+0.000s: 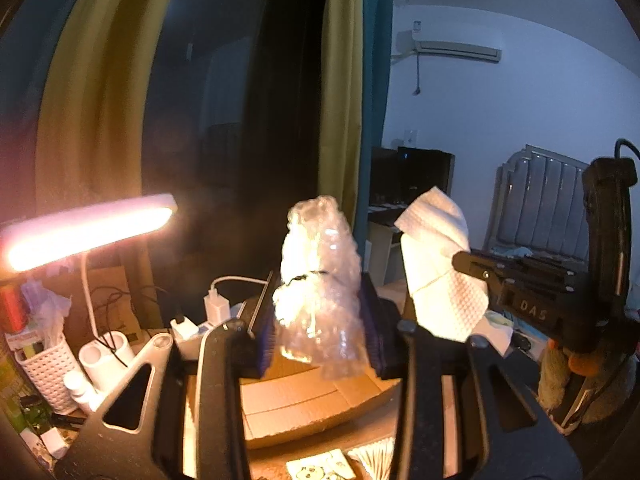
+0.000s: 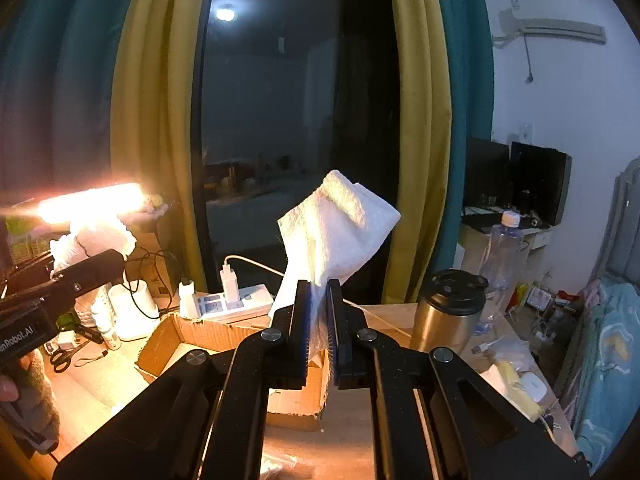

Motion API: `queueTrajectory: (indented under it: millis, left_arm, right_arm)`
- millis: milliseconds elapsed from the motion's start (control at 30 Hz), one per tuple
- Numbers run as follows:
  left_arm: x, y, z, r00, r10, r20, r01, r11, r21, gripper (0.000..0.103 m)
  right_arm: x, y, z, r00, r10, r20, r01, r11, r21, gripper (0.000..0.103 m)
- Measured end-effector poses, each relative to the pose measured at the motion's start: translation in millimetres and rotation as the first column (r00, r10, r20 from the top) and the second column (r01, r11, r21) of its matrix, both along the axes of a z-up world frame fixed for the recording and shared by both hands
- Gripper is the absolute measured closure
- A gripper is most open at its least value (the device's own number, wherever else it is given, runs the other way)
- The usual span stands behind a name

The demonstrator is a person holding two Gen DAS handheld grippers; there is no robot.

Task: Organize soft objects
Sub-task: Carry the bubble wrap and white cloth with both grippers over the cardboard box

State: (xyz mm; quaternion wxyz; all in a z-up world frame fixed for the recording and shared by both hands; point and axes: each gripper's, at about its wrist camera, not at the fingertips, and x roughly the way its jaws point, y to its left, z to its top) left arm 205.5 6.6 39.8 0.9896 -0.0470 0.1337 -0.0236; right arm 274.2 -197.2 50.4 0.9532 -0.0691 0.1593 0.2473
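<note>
**Now: both soft items up over the box**

Left wrist view: left gripper [image 1: 320,316] is clamped on a wad of bubble wrap [image 1: 320,280], pads pressing both sides, wad sticking up above the jaws. Below it sits an open cardboard box [image 1: 304,404]; the part seen here looks bare, no contents visible. To the right, the right gripper [image 1: 460,260] comes in w/ the white cloth [image 1: 436,264]. Lamp [image 1: 88,228] glares at left; a white mesh basket [image 1: 44,372] holds bits of plastic and small clutter.

Right wrist view: right gripper's jaws are pinched together on the white cloth, which stands up above them and hangs a little below. Box flaps show under and left of the jaws; the inside is mostly hidden by the gripper, so contents can't be told.

Likely step: carry both to the box. To do it well, I'd say: keep both grips firm, bring each item over the opening, lower before letting go so nothing snags on a flap, and keep clear of the steel mug [image 2: 448,308] and power strip [image 2: 232,300].
</note>
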Motion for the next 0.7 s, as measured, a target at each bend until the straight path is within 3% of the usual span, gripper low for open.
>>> queueTrajectory:
  millis: [267,700]
  left_arm:
    - [41,9,-30,0.998,0.007,-0.061,-0.009,0.999,-0.033,0.066]
    - [86,11,-88,0.979,-0.004,-0.203,-0.012,0.997,-0.077,0.066]
  right_arm:
    - [27,16,-21,0.999,0.024,-0.037,-0.025,0.999,-0.02,0.094]
    - [68,48,-83,0.983,0.061,-0.175,-0.074,0.995,-0.071,0.094]
